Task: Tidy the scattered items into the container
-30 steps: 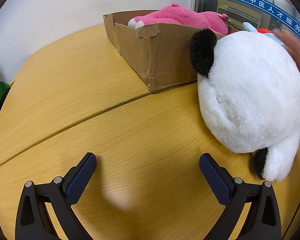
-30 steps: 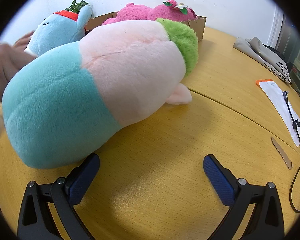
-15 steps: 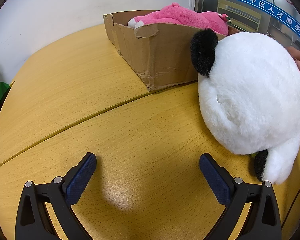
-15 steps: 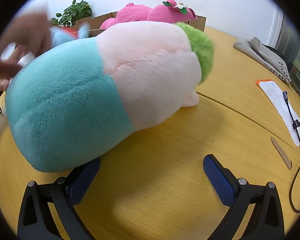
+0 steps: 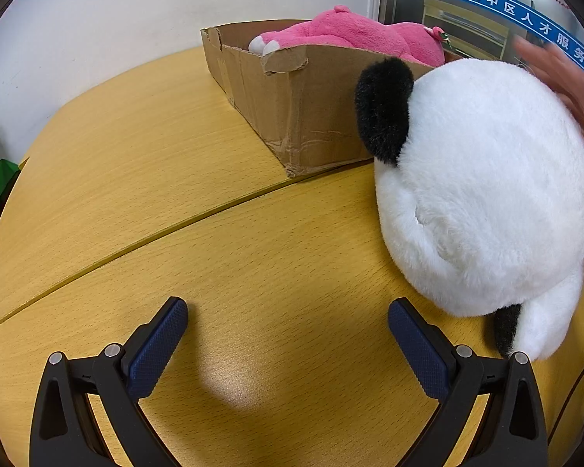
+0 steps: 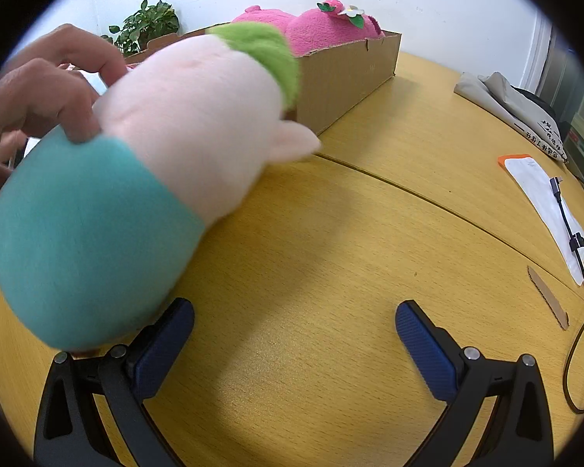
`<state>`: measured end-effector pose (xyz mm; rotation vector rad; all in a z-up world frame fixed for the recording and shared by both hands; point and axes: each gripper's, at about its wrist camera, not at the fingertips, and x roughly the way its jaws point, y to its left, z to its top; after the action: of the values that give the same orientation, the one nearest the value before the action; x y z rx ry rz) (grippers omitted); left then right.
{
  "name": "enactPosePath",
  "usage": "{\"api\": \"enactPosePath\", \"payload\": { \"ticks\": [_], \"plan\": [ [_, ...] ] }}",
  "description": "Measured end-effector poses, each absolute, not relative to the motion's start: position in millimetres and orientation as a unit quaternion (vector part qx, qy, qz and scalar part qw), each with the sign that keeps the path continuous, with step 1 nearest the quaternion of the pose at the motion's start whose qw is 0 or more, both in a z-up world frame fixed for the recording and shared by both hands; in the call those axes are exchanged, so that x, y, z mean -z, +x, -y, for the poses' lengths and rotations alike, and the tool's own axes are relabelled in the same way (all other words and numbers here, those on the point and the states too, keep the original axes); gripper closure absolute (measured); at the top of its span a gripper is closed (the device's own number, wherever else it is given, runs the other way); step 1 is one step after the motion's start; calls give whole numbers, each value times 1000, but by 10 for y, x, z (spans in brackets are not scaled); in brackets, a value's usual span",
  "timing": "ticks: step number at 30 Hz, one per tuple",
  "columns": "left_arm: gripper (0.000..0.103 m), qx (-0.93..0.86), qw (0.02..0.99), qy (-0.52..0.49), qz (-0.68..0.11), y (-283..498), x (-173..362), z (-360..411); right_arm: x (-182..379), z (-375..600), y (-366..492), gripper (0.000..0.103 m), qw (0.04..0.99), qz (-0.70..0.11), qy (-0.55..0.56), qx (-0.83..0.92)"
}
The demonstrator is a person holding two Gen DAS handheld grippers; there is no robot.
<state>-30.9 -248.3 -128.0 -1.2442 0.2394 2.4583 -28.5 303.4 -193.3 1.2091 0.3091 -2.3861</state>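
that teal-pink plush (image 6: 136,179) got shoved right, someone's hand (image 6: 46,89) on it, so both spread tools (image 6: 294,334) (image 5: 288,334) risk grabbing a moving toy

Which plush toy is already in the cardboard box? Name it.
The pink plush toy lies inside the cardboard box. The white panda plush and the teal-and-pink plush are outside it.

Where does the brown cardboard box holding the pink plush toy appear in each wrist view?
Left wrist view: the brown cardboard box sits top centre, its corner toward the camera, left of the white and black panda plush.
Right wrist view: it sits top centre-right, behind the teal, pink and green plush.
Shared landmark: the pink plush toy inside the box.
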Motion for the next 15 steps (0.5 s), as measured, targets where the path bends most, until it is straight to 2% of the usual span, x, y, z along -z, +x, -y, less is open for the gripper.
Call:
{"api": "enactPosePath", "payload": {
  "ticks": [15],
  "plan": [
    [0,-873,187,-442,-85,-309,1278,2481,1936,-3036,-284,0,222,-112,438,864]
  ]
}}
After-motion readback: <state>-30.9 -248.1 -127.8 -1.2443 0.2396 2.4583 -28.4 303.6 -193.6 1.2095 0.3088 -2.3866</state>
